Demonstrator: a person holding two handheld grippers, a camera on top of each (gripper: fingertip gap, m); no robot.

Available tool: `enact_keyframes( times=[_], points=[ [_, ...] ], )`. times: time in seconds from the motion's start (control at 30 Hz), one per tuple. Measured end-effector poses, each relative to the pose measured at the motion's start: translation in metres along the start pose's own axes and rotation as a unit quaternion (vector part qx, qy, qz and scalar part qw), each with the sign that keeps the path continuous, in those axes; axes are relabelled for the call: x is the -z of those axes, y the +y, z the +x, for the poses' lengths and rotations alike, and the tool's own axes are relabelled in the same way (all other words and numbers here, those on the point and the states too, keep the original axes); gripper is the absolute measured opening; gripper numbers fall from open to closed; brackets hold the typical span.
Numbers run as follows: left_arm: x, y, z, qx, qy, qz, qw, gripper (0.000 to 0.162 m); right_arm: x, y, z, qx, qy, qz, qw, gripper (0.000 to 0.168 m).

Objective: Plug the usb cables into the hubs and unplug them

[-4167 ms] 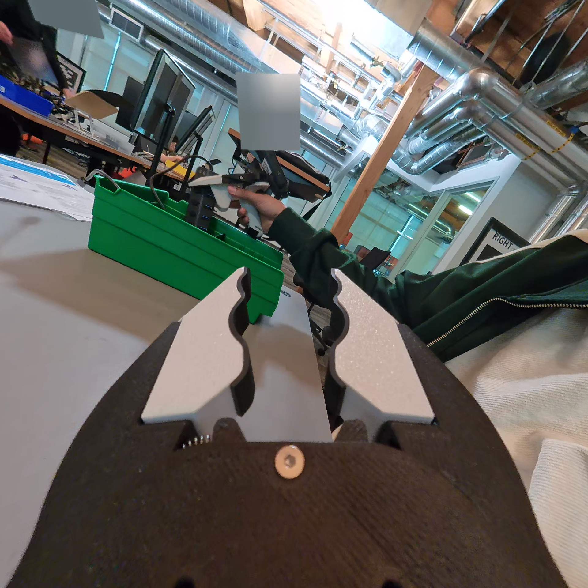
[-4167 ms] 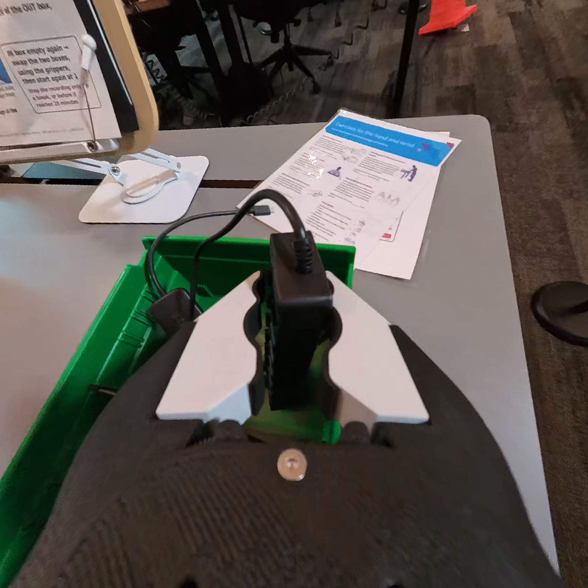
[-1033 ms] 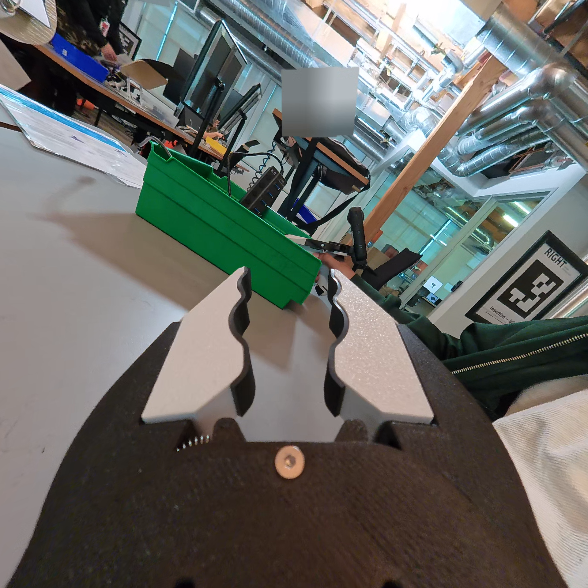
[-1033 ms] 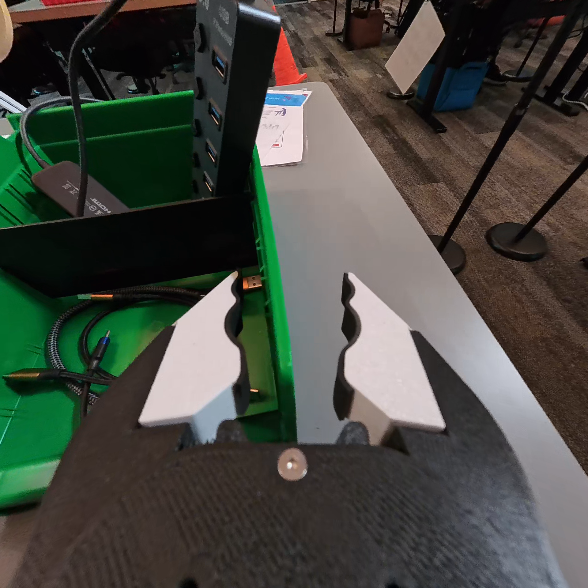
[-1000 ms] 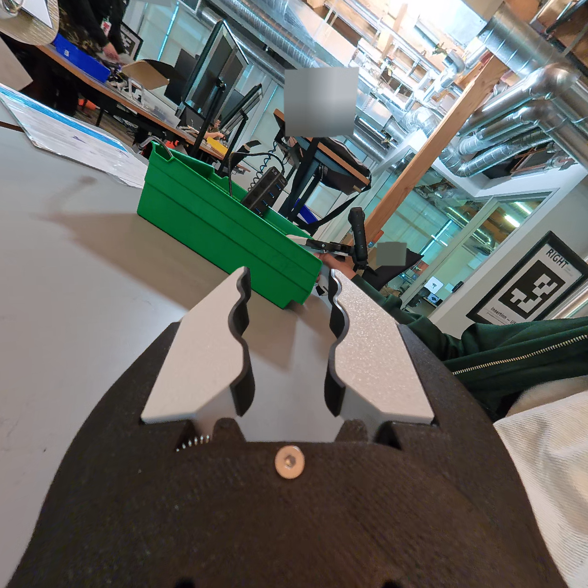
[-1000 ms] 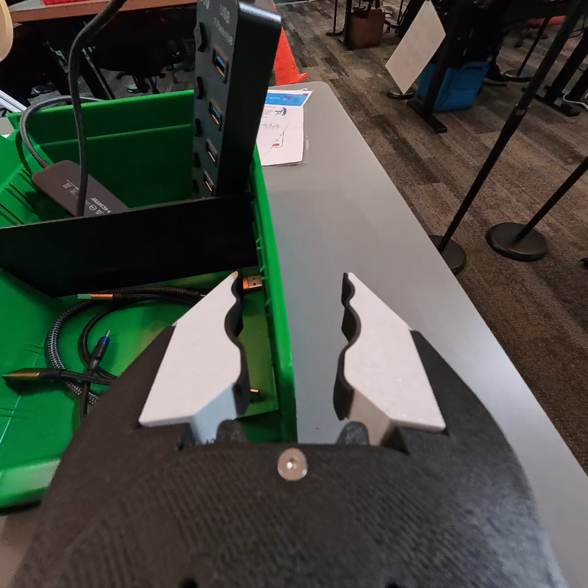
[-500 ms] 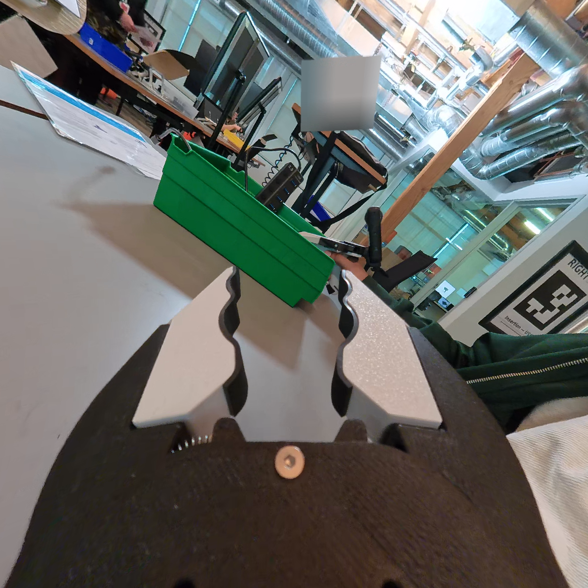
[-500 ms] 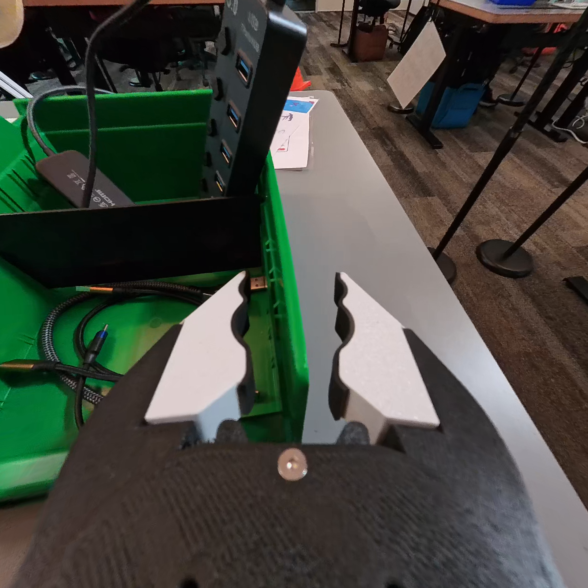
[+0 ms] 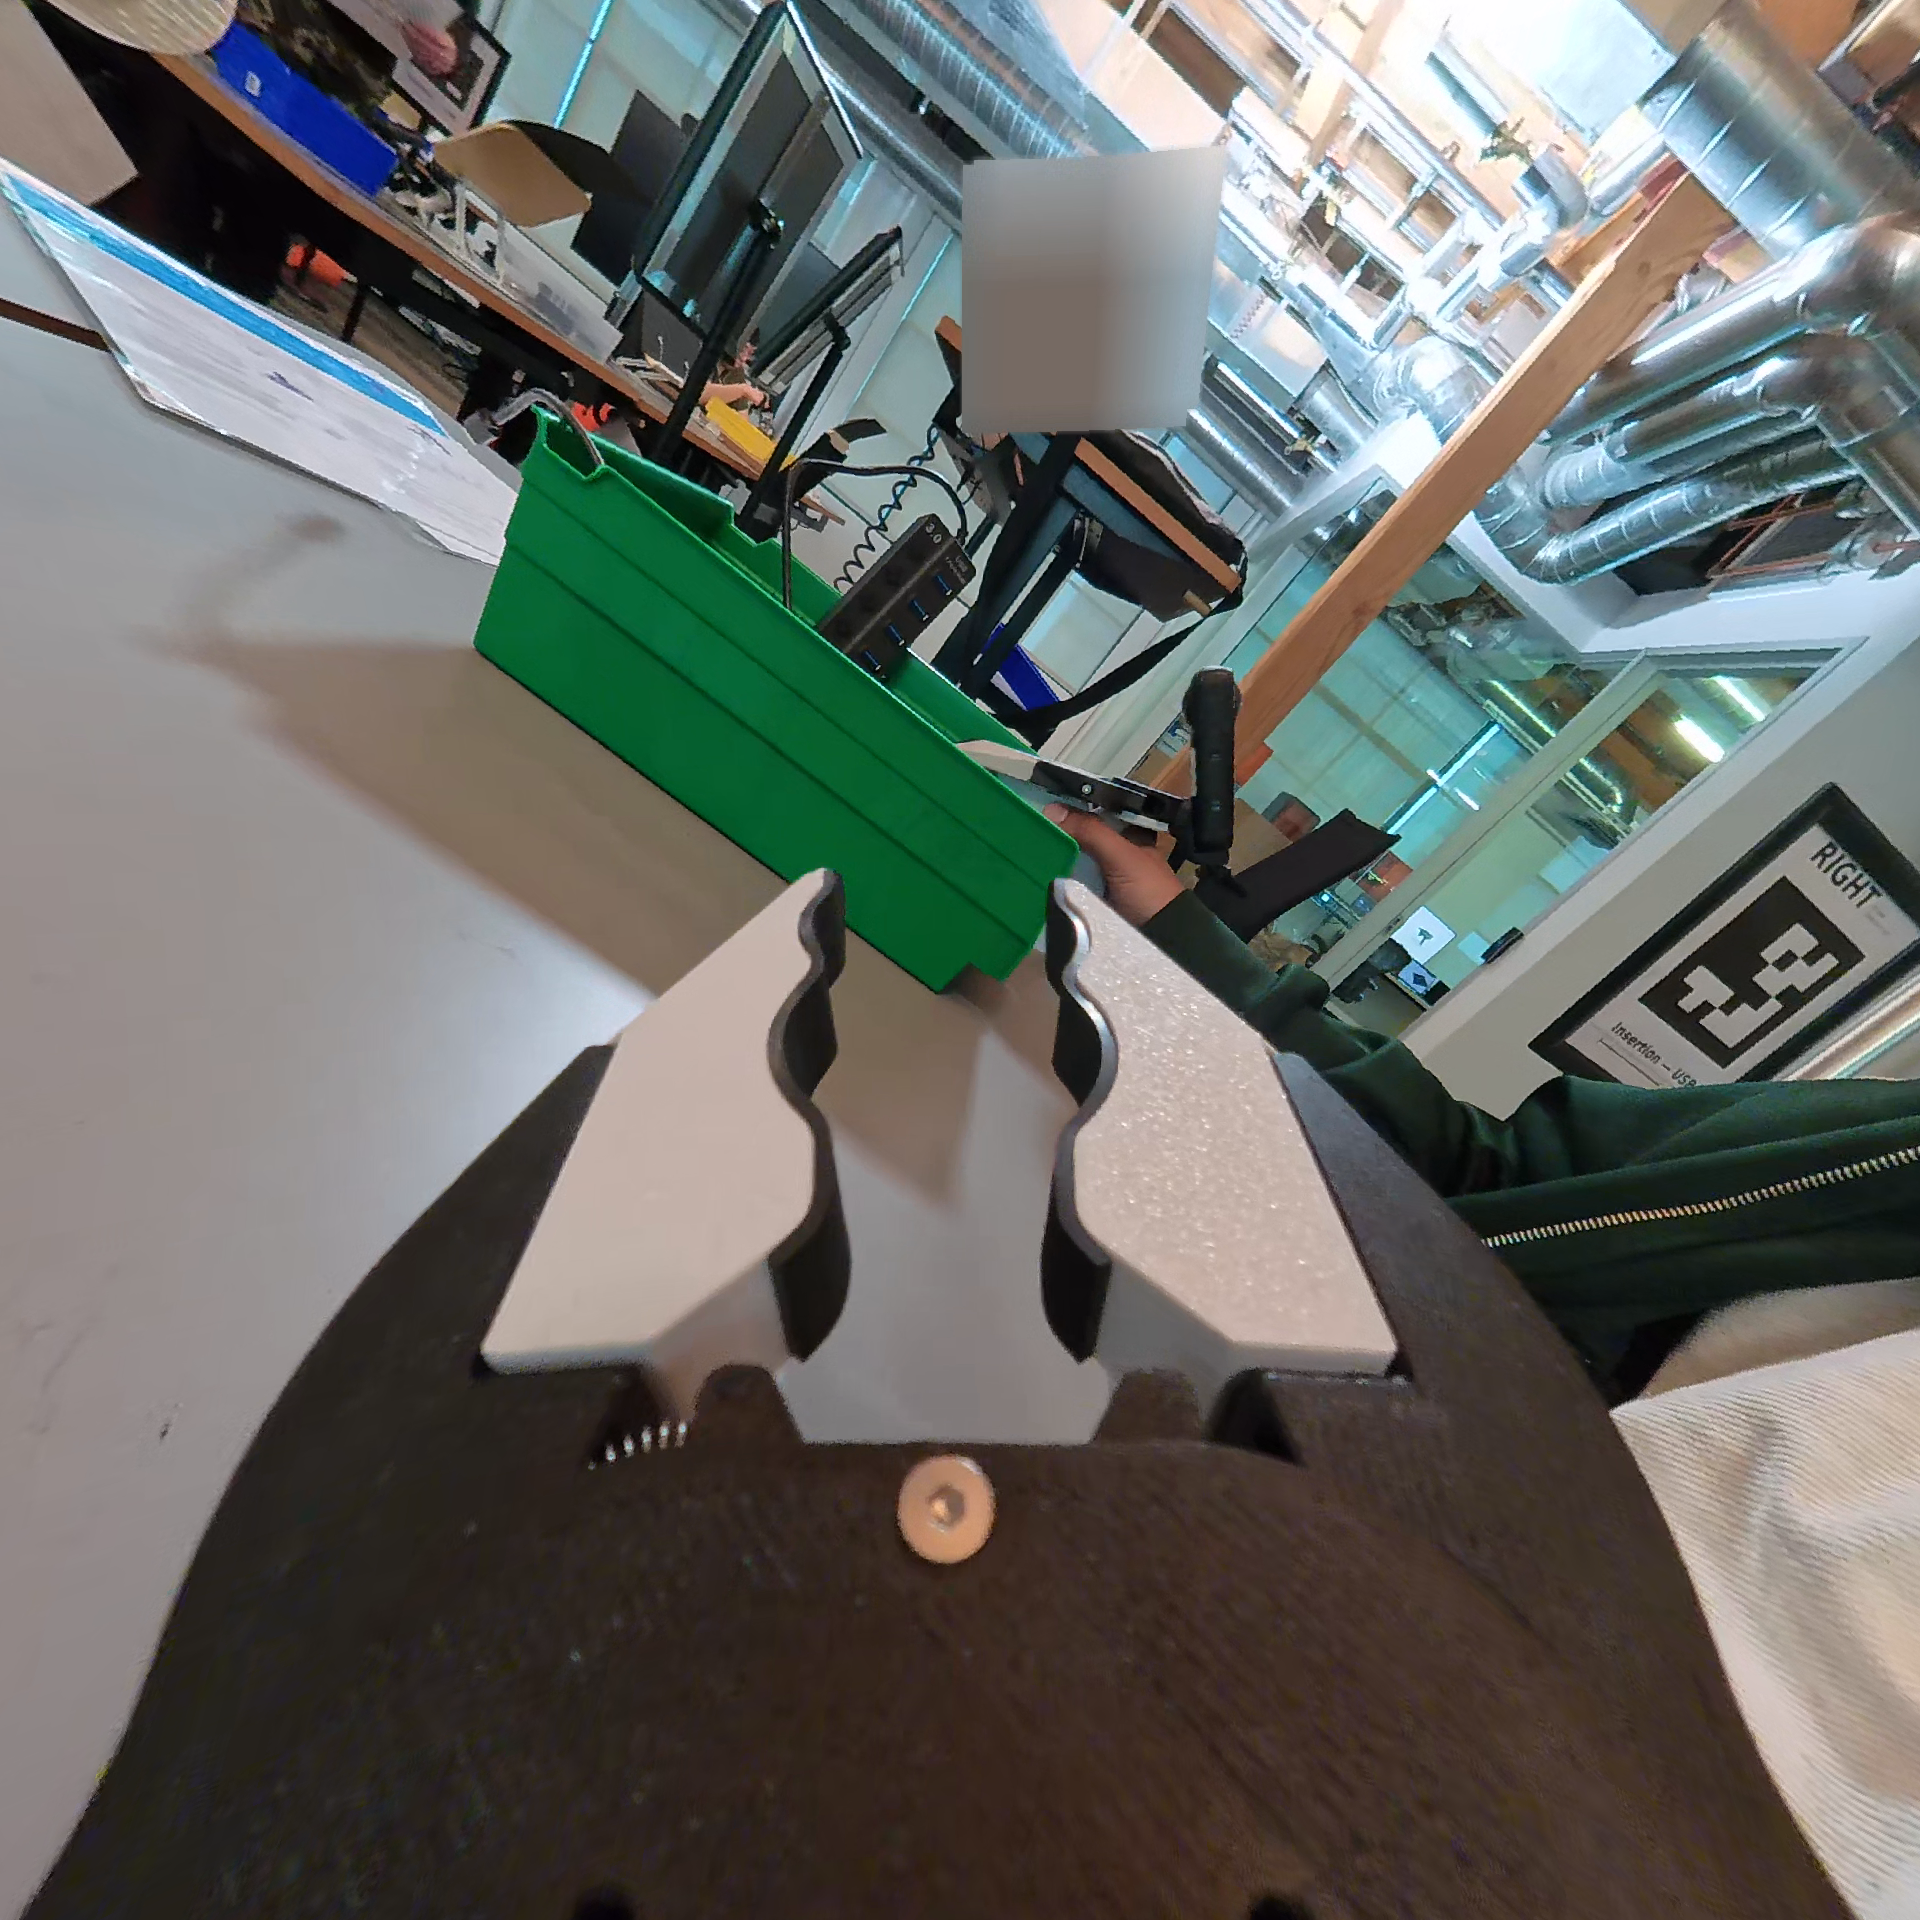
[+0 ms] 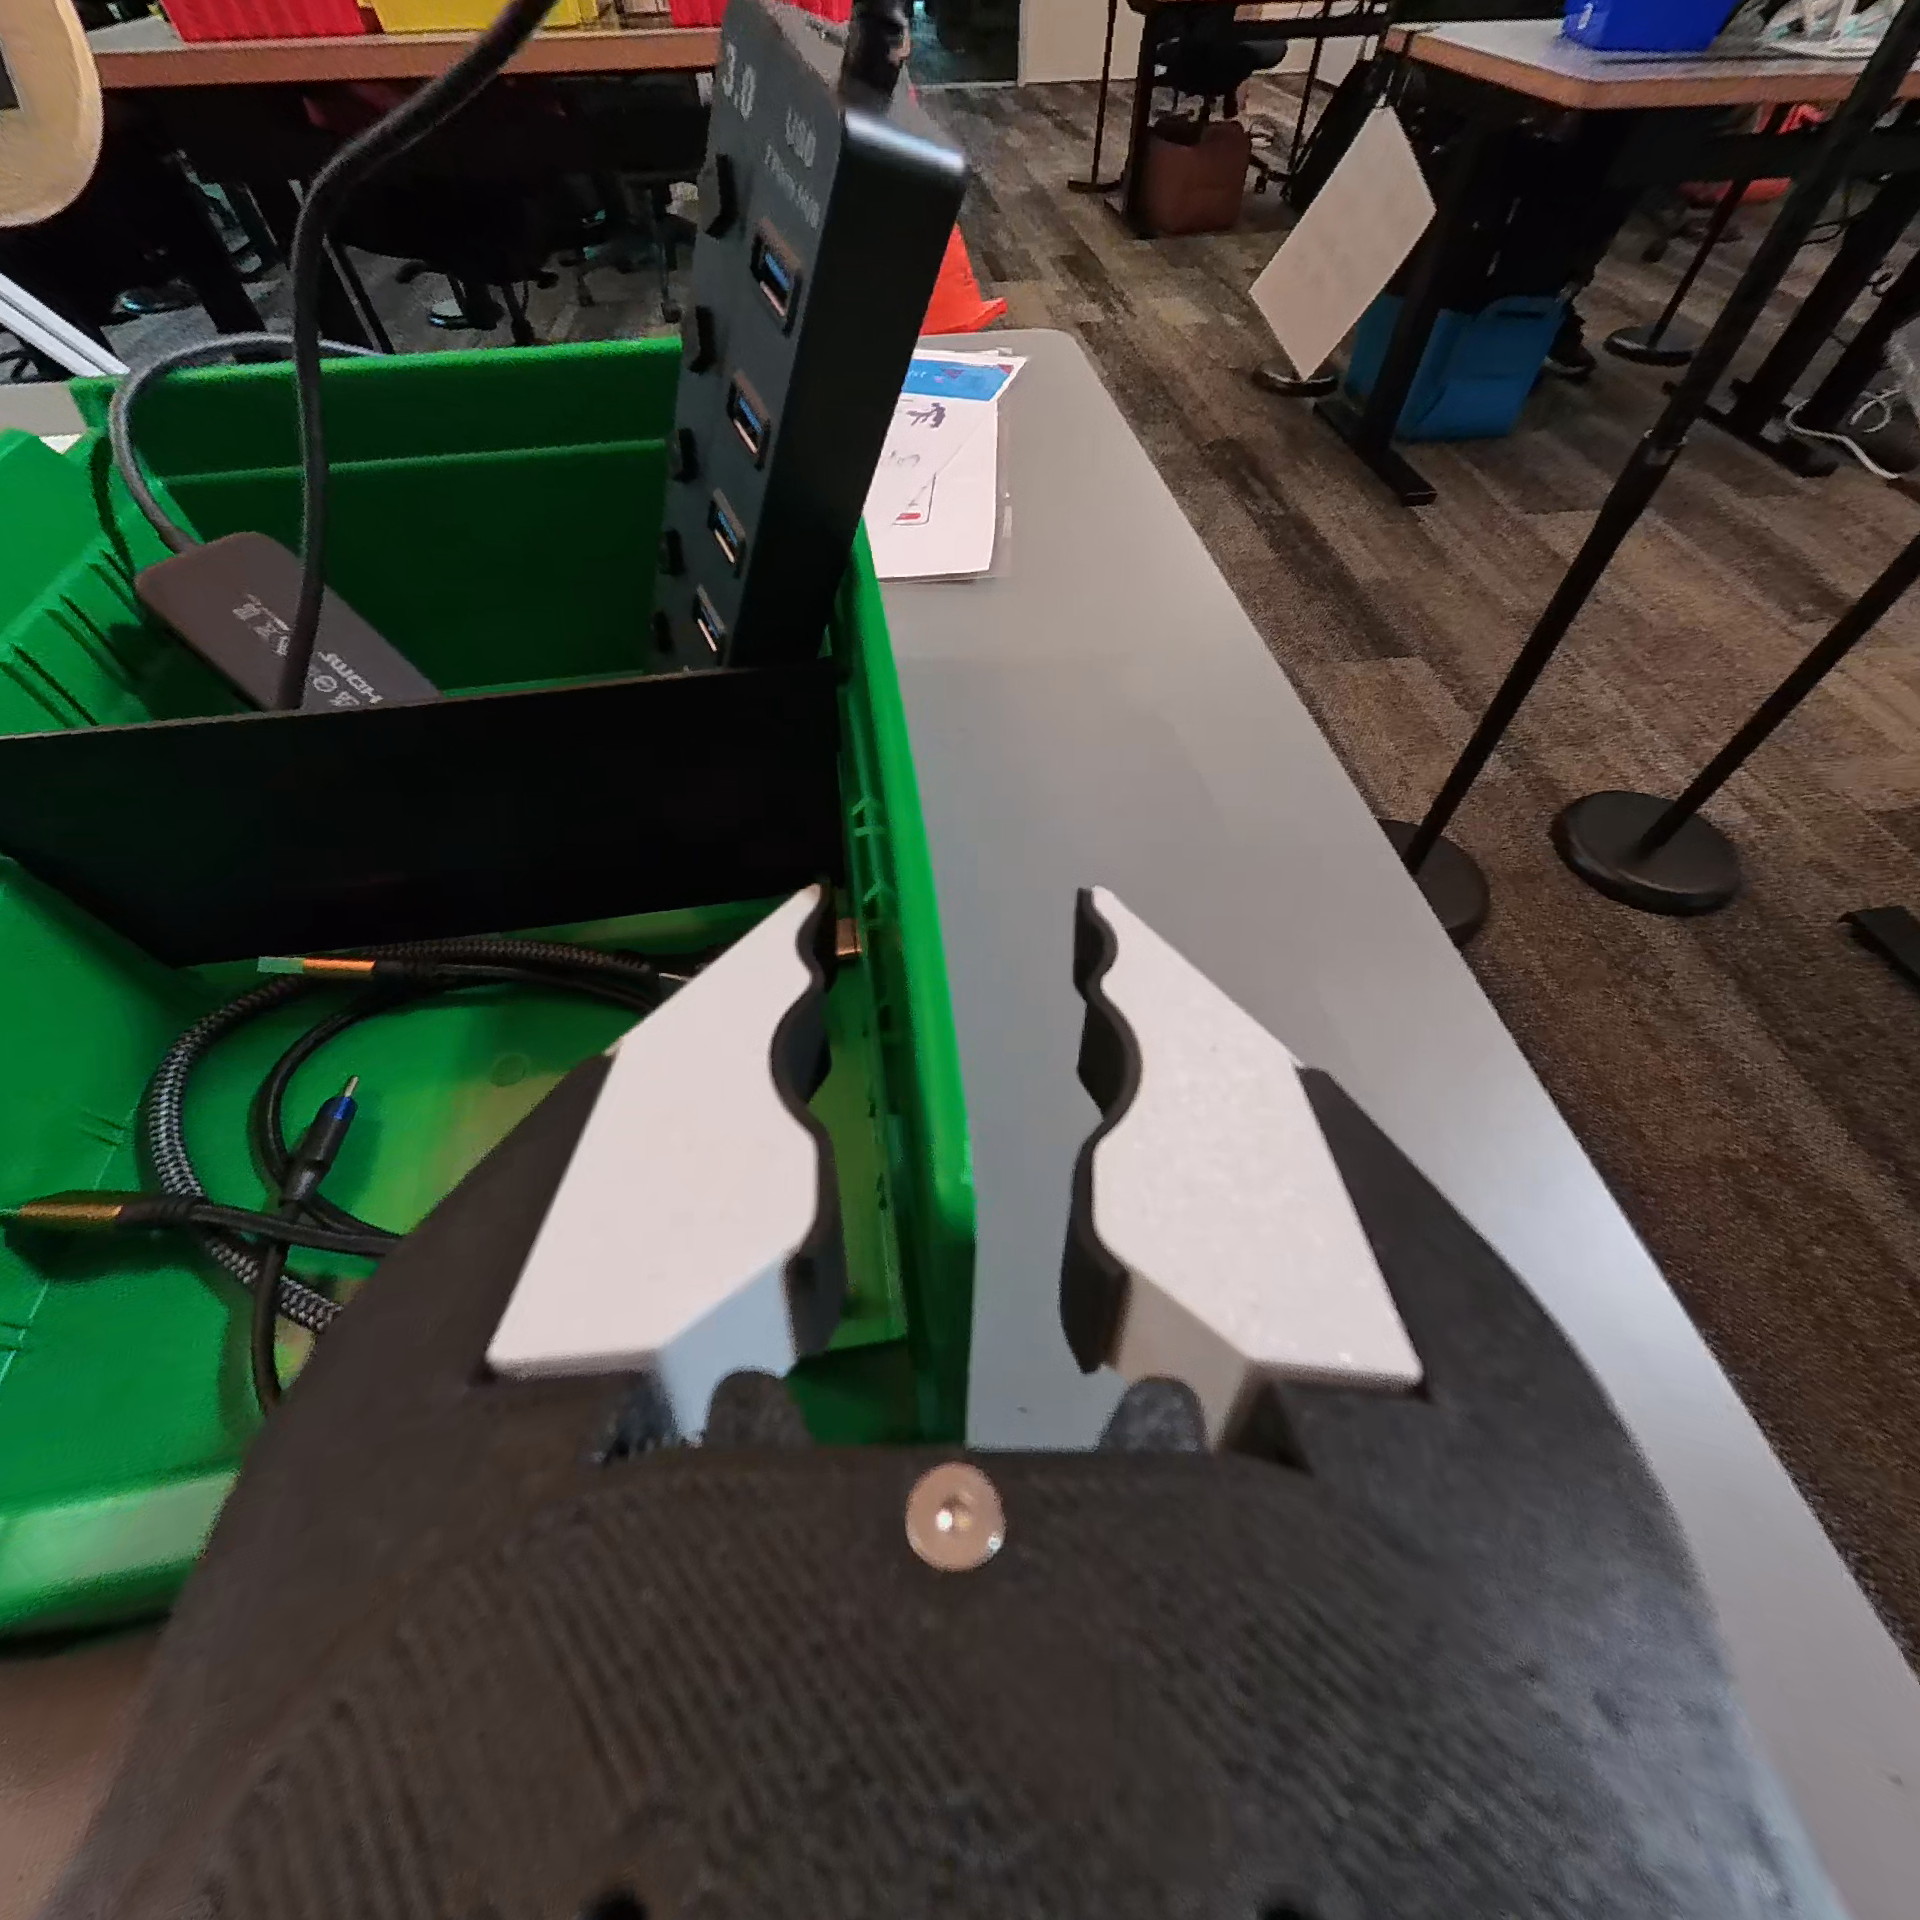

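A green bin (image 10: 468, 499) stands on the grey table (image 10: 1122, 790). A tall black USB hub (image 10: 800, 343) leans upright in its far right corner, behind a black divider (image 10: 416, 810). A flat dark hub (image 10: 270, 634) with a cable lies at the far left. Braided USB cables (image 10: 249, 1132) lie coiled in the near compartment. My right gripper (image 10: 951, 909) is open and empty, straddling the bin's right wall. My left gripper (image 9: 940, 899) is open and empty, low over the table, short of the bin (image 9: 748, 707). The tall hub (image 9: 899, 597) shows above the bin's rim.
Printed sheets lie on the table beyond the bin (image 10: 945, 478) and at the far left (image 9: 260, 374). The table's right edge drops to carpet with black stanchion bases (image 10: 1647, 852). A person's green sleeve (image 9: 1558, 1174) lies to the right in the left wrist view.
My right gripper has moved a little forward and left along the bin's right wall, and its fingers stand slightly wider. My left gripper has drawn back and tilted; the bin looks farther off.
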State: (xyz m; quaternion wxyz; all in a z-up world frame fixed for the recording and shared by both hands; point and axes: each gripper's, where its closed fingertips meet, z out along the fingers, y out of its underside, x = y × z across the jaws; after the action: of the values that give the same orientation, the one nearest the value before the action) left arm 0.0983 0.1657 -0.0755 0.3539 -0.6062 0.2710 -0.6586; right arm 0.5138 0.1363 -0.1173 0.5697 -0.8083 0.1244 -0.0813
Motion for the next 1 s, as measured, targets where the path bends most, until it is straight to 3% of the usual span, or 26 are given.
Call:
enact_keyframes(
  times=[0.37,0.53,1.0],
  points=[
    [0.0,0.0,0.004,-0.008,0.01,-0.001,1.0,0.017,0.002,-0.002,-0.002,-0.01,-0.014,0.008,1.0,0.035],
    [0.0,0.003,0.009,-0.013,0.027,-0.008,1.0,0.001,0.002,-0.001,-0.004,-0.01,-0.02,0.007,1.0,0.031],
    [-0.001,0.007,0.012,-0.018,0.039,-0.021,0.999,0.0,-0.001,0.005,-0.006,-0.029,-0.028,-0.016,0.999,0.048]
  ],
)
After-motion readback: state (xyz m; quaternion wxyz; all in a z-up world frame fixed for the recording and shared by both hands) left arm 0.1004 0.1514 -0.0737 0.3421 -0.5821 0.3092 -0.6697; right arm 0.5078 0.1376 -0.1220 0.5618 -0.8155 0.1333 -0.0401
